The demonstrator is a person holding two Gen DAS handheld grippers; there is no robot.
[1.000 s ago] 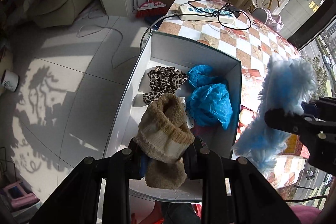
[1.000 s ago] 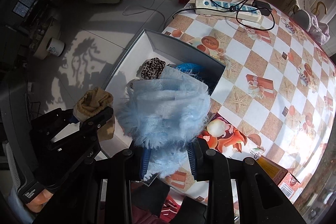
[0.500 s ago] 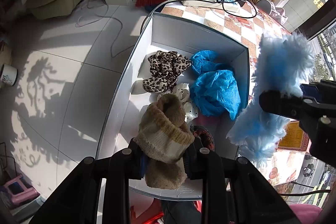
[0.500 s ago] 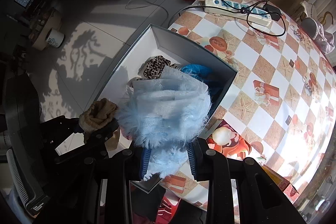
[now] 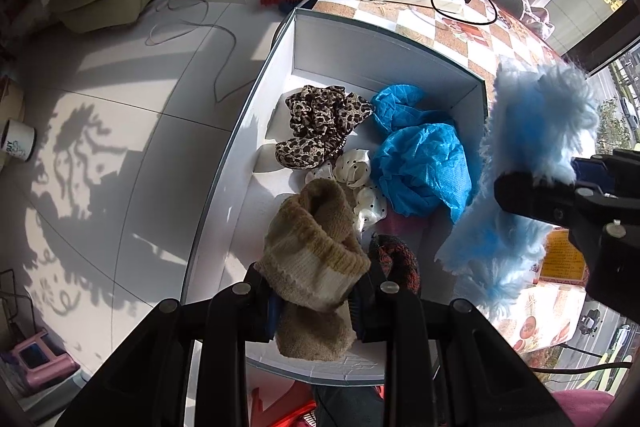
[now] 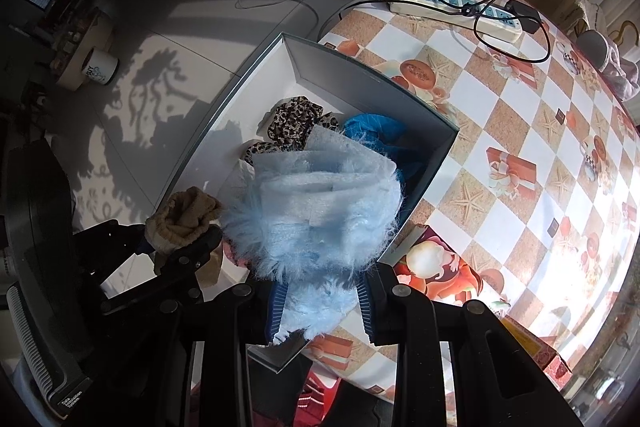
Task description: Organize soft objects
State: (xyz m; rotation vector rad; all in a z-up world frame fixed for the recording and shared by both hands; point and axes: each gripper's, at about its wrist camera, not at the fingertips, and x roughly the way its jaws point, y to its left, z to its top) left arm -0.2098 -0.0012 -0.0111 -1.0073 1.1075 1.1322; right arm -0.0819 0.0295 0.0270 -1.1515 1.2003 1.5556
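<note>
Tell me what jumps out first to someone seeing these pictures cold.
The fluffy light-blue duster cloth clamped in the right gripper grabs the eye, held above the near right corner of the open white cardboard box. Next is the beige knitted sock pinched in the left gripper over the box's near end. Inside lie a leopard-print fabric piece and a crumpled bright-blue plastic cover.
</note>
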